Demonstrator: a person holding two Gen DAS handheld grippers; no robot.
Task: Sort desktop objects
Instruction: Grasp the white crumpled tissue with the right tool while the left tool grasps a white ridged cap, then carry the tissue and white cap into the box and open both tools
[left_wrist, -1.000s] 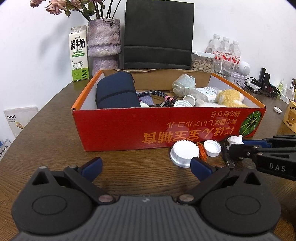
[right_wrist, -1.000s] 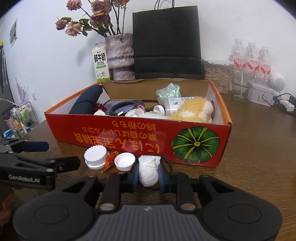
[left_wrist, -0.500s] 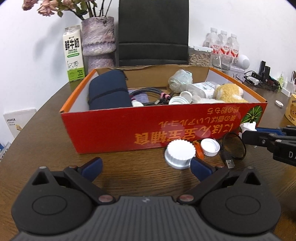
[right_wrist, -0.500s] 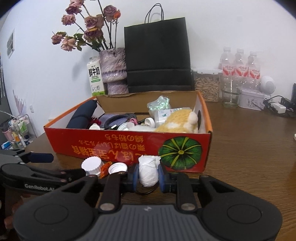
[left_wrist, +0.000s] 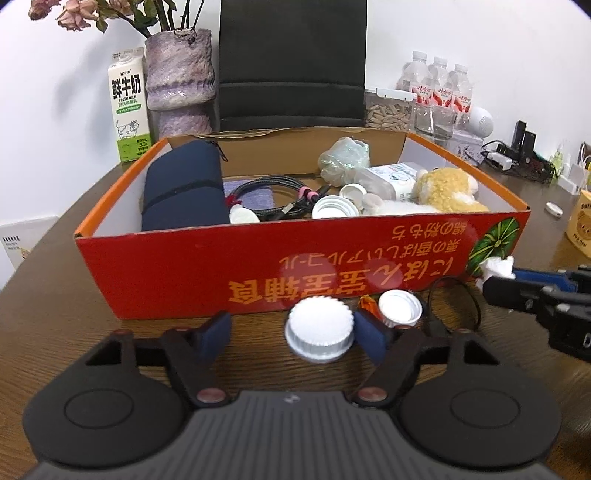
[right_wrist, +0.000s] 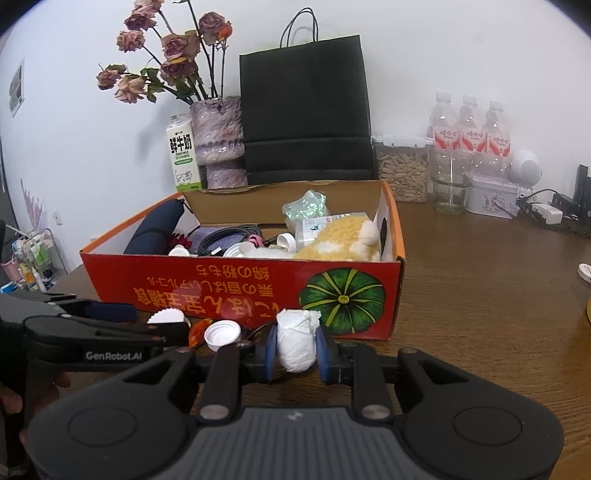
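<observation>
Left tool, left wrist view: left tool (left_wrist: 291, 338) closing its jaws around a big white ribbed cap (left_wrist: 318, 332); the right pad (left_wrist: 369, 339) is just beside the cap, the left pad has a gap, so nothing is gripped yet.
Cap's place: on the brown desk (left_wrist: 55, 295), just in front of the red box (left_wrist: 258, 273).
Near it: small white cap (left_wrist: 400, 308), open side up, to the right; an orange scrap (left_wrist: 366, 303) between the two caps; a black cable loop (left_wrist: 456, 299) further right.
Box contents: navy pouch (left_wrist: 184, 188) at left, coiled cable (left_wrist: 273, 195), yellow plush toy (left_wrist: 447, 190) at right.
Far edge: milk carton (left_wrist: 129, 107), vase (left_wrist: 181, 85), water bottles (left_wrist: 439, 88).
Right tool, right wrist view: right tool (right_wrist: 295, 349) clamped on a wad of white tissue (right_wrist: 296, 339), held above the desk in front of the box's pumpkin picture (right_wrist: 341, 301).
Left side: the left tool reaches in there, by the ribbed cap.
Behind the box: black paper bag (right_wrist: 304, 110).
</observation>
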